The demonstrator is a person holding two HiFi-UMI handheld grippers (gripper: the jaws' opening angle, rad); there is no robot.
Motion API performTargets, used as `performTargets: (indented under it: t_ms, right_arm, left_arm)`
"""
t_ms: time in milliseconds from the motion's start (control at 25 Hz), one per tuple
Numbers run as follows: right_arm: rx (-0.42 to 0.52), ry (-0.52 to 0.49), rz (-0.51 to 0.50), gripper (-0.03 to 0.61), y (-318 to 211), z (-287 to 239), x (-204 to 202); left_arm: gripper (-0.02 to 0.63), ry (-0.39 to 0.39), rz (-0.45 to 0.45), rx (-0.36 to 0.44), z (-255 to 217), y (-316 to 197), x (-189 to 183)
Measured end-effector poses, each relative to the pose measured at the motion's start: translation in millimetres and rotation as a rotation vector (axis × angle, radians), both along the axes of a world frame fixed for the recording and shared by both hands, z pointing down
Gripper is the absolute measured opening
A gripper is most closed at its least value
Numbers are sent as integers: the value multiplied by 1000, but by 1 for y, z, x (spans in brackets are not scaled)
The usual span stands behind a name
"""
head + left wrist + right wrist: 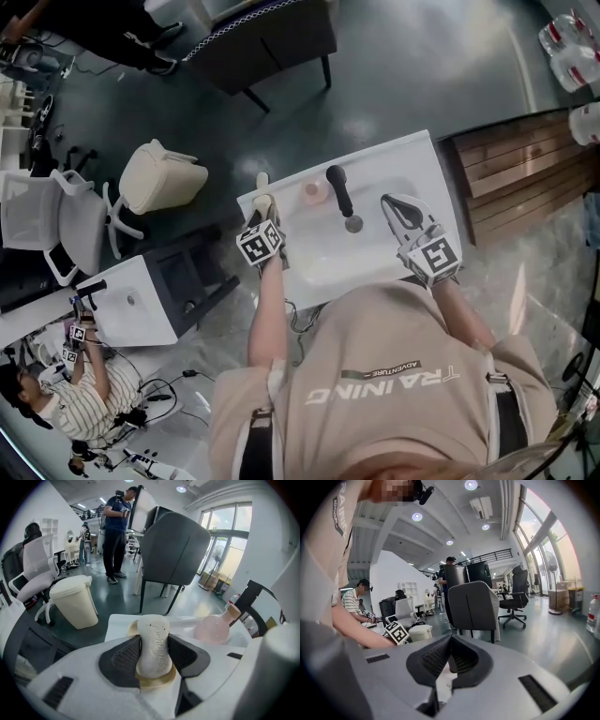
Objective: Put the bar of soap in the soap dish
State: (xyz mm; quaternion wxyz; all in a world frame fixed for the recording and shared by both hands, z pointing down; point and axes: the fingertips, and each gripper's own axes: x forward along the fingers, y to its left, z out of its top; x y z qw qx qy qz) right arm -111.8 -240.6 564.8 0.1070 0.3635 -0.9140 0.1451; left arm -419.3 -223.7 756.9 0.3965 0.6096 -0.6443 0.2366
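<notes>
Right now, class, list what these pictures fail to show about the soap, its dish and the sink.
1. The soap dish: in the left gripper view, mostly covered by the soap and the left tongs; whether soap touches dish is unclear.
2. The sink: in the head view, its near edge is hidden by the person's shirt.
3. The pink bottle: in the left gripper view, its base is hidden by the gripper's body.

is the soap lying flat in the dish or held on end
Held on end. The left gripper has its jaws shut on the soap, which stands upright over the tan dish; whether they touch, cannot tell.
</notes>
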Motion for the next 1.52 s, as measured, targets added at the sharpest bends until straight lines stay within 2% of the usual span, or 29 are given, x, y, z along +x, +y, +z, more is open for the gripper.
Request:
performTargets:
  t_ms: [160,520,720,840,1000,1520]
  right_arm:
    - [1,-2,-3,12,4,0,-1]
    - [16,-2,4,12,17,-11,1]
    - [40,4,-3,12,25,-20,0]
    - [58,6,-14,12,31,-25,-2]
    - [86,10,-20,12,35,-33,-2]
    - [158,27,-50,14,35,-61,5]
  left_arm:
    - [176,5,3,-18,2,-1,-1]
    - [175,-9,10,43,-17,1,-1]
    - [169,50,-13,80,-31,10,5]
    - [86,58,-13,127,-47,15,9]
    - [22,57,13,222,-78,18,19]
    - [11,88,177,496,-200,18,91]
